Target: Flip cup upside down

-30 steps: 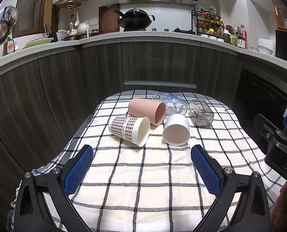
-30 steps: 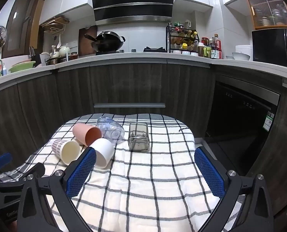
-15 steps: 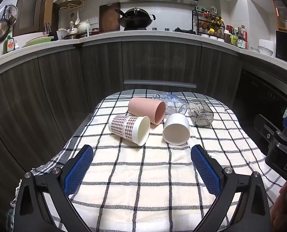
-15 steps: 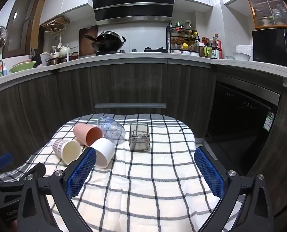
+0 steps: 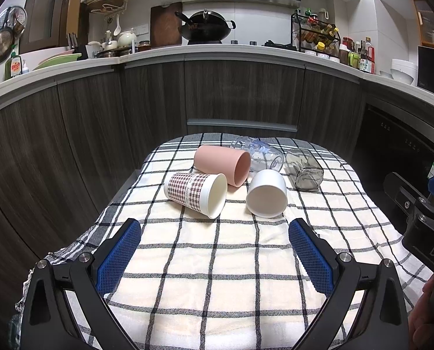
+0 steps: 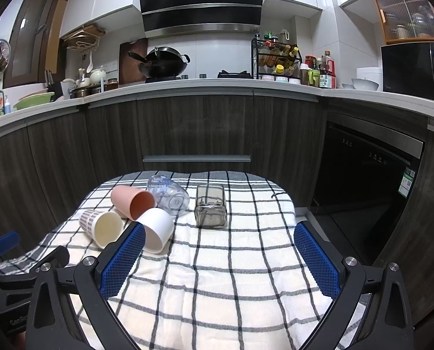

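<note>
Several cups lie on their sides on a checked cloth (image 5: pixel 217 262): a plaid paper cup (image 5: pixel 195 191), a pink cup (image 5: pixel 222 164), a white cup (image 5: pixel 267 194), a clear round glass (image 5: pixel 257 153) and a grey square glass (image 5: pixel 303 169). My left gripper (image 5: pixel 215 253) is open and empty, short of the cups. My right gripper (image 6: pixel 218 256) is open and empty; its left finger (image 6: pixel 123 258) overlaps the white cup (image 6: pixel 157 229) in view. There the plaid cup (image 6: pixel 101 227), pink cup (image 6: pixel 133 205), clear glass (image 6: pixel 168 194) and grey glass (image 6: pixel 210 210) also show.
The cloth (image 6: pixel 231 277) covers a small table before dark cabinets (image 5: pixel 240 96). A counter (image 6: pixel 217 86) behind holds a wok, spice rack and bottles. A dishwasher front (image 6: pixel 368 175) is at the right. The right gripper's body (image 5: pixel 421 218) shows at the left view's right edge.
</note>
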Demonstrator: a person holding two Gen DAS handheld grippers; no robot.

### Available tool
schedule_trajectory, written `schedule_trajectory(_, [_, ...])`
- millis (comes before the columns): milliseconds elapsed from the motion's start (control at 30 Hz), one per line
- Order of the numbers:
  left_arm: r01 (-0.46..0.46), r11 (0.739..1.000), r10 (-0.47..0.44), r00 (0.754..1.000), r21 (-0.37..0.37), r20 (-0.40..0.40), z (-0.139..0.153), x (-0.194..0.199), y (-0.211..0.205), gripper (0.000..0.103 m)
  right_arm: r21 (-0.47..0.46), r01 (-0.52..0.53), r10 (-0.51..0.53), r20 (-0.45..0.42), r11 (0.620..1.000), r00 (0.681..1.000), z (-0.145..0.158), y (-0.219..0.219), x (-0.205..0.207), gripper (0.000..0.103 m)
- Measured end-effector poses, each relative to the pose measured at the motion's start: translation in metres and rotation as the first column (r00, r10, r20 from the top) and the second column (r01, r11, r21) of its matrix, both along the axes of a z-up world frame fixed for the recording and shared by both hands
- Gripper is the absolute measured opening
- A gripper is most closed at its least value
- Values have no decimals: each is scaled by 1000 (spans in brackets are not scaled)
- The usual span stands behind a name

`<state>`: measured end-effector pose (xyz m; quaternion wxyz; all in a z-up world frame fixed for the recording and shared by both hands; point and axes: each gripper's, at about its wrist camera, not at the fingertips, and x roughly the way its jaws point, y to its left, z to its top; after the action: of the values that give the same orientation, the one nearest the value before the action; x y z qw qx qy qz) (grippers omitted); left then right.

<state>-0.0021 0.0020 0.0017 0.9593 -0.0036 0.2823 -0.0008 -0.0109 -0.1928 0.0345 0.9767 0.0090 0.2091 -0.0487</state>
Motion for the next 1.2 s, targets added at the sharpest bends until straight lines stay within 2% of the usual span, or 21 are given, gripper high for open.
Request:
schedule_trajectory(800, [-2,1000,2,1000,-3,-21,-6,5,-1,103,5,1,-1,-4,1000,1000,-2,0,0,102])
schedule_trajectory(1200, [-6,1000,5,999,-29,-41,-9,9,2,103,7,0,0,-8,1000,1000,-3,0,-1,102])
